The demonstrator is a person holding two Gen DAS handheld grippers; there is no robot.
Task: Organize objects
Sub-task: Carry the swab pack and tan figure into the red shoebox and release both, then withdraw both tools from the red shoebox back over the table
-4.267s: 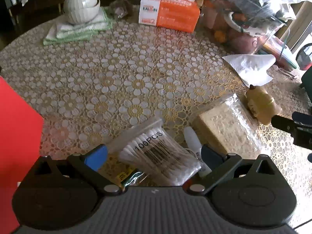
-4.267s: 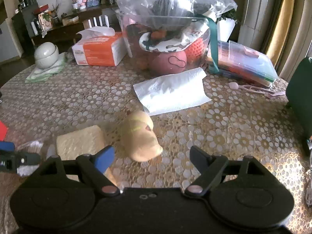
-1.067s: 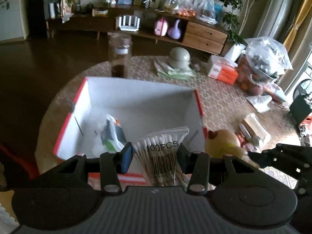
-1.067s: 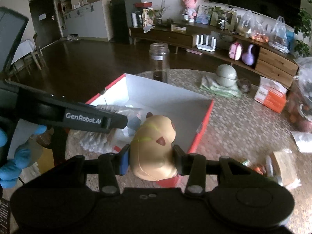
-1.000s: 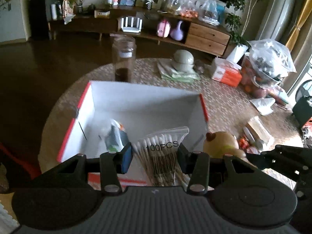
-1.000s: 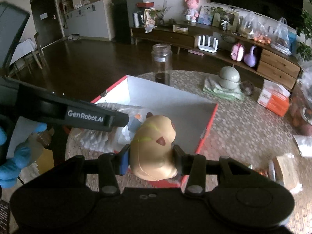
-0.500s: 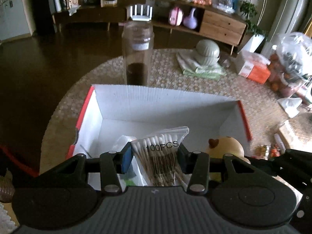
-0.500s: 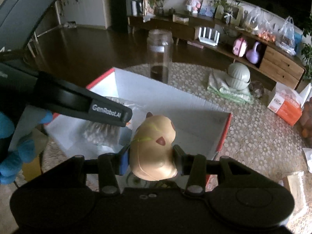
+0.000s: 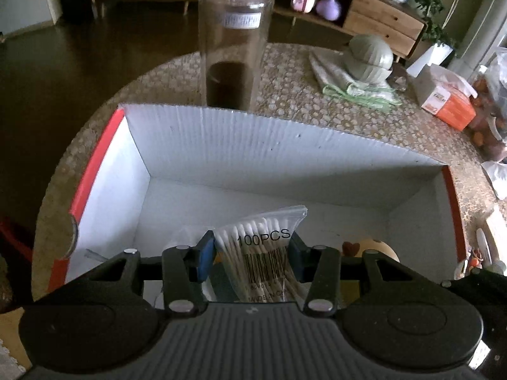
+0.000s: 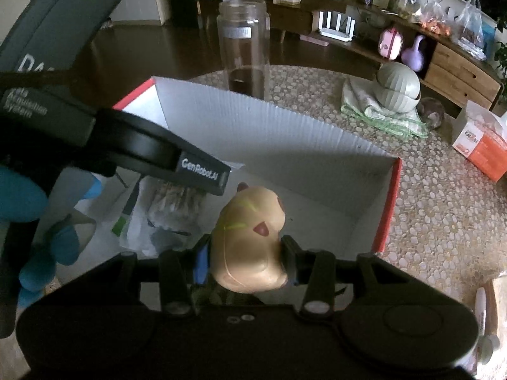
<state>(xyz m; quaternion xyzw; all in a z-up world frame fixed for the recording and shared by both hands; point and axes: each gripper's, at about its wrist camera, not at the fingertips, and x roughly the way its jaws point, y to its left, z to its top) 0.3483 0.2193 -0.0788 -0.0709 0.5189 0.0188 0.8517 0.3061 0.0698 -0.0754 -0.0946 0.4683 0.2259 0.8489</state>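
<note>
The bag of cotton swabs is pinched by the left gripper over the open box; the tan toy is clamped by the right gripper alongside, probably for release inside.

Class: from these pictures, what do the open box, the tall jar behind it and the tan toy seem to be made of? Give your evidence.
Box: corrugated cardboard, matt white; ribbed walls show.
Jar: clear glass or plastic, hard to say which; the floor shows through it.
Tan toy: smooth, faintly glossy, probably soft foam or rubber.
</note>
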